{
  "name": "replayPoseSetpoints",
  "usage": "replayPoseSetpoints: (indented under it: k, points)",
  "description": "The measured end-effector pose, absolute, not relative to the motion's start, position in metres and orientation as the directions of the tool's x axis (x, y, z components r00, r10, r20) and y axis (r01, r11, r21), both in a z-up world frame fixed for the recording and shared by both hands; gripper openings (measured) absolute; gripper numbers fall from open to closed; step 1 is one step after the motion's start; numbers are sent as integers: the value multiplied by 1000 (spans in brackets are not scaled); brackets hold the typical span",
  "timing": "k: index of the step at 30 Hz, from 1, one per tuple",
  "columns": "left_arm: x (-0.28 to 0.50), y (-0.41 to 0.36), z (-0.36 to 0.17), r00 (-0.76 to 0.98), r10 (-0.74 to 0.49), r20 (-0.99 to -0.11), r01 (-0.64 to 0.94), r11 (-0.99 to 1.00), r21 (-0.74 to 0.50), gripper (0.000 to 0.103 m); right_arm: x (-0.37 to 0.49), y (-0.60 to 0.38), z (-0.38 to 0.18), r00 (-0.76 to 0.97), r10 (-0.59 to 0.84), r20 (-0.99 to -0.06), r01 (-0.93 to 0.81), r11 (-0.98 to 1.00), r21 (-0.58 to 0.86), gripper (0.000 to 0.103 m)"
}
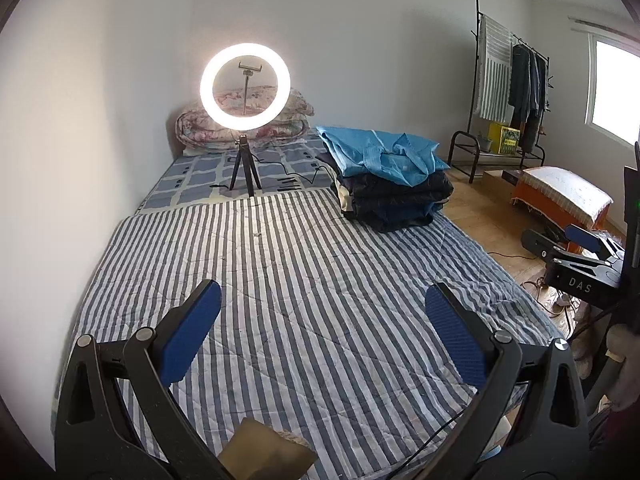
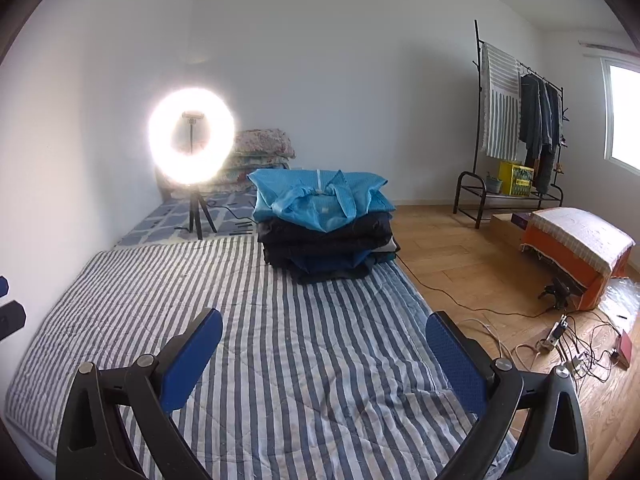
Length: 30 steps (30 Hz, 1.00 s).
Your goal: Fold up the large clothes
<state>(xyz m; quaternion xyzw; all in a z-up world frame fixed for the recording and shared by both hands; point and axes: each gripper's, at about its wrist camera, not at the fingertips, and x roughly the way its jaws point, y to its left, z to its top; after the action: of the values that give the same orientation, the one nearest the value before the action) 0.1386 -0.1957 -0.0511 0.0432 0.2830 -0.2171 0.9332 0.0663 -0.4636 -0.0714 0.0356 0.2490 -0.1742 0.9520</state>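
Where quilted stripes [image 2: 304, 344] lie flat, slick blue fabric [image 2: 320, 196] tops folded darks.

You are looking at just one piece of readable lettering: the white capitals "DAS" are showing on the black plastic body of the right gripper [image 1: 580, 276], which is sitting at the right edge of the left wrist view. The yellow box [image 1: 504, 140] on the black metal rack's low shelf is carrying print too small to read.
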Motion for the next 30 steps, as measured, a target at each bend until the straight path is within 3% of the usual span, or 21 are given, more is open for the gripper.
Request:
replayPoseSetpoints:
  k: [30]
  points:
    - [145,-197,-58,735,-377,-564,422,905,-54,103,67,-467,-77,805,-315,-503,373,927,18,103]
